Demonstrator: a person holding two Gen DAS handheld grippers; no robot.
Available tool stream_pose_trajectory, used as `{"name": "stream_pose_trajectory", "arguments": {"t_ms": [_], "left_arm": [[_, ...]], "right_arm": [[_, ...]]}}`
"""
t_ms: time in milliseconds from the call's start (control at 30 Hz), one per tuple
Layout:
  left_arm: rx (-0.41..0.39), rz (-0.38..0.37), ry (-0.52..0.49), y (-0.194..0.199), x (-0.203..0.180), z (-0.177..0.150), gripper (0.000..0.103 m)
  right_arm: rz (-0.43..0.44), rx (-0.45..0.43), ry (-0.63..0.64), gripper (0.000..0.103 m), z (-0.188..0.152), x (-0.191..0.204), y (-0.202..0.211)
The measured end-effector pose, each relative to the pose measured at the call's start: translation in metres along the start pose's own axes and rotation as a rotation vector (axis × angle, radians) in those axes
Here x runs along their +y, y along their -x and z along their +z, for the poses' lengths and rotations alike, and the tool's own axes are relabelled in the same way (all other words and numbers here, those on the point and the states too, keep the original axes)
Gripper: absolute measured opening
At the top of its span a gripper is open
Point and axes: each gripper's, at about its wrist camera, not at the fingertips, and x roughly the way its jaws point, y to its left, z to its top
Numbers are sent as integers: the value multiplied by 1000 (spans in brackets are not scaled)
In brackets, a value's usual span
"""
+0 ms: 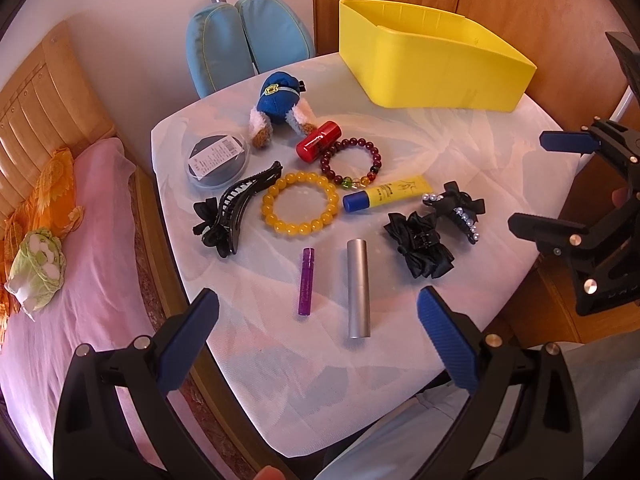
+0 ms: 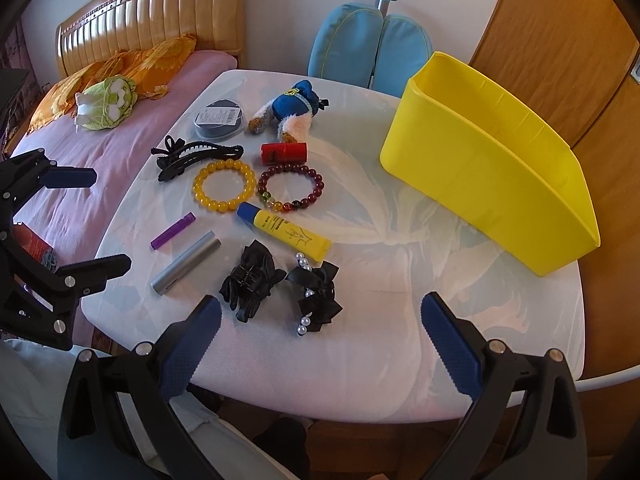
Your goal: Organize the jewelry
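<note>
Left claw (image 1: 318, 328) wide and empty, right claw (image 2: 320, 338) likewise, yellow bin (image 2: 492, 184) interior partly hidden

We see a plain yellow bin (image 1: 432, 68), an amber-yellow bead bracelet (image 1: 299, 203) and a dark red one (image 1: 351, 166) (with a few green and orange beads). The tube (image 1: 388, 193) is yellow with a blue cap, the stick (image 1: 306, 281) purple, the cylinder (image 1: 358, 288) silver, the clips (image 1: 420, 248) black, and the tablecloth (image 1: 460, 160) white with a faint pale pattern.
</note>
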Motion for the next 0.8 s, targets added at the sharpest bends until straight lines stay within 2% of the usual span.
{"name": "stream_pose_trajectory", "arguments": {"t_ms": [800], "left_arm": [[0, 3, 20, -1, 8, -6, 96]], "right_arm": [[-2, 5, 35, 101, 9, 8, -3]]}}
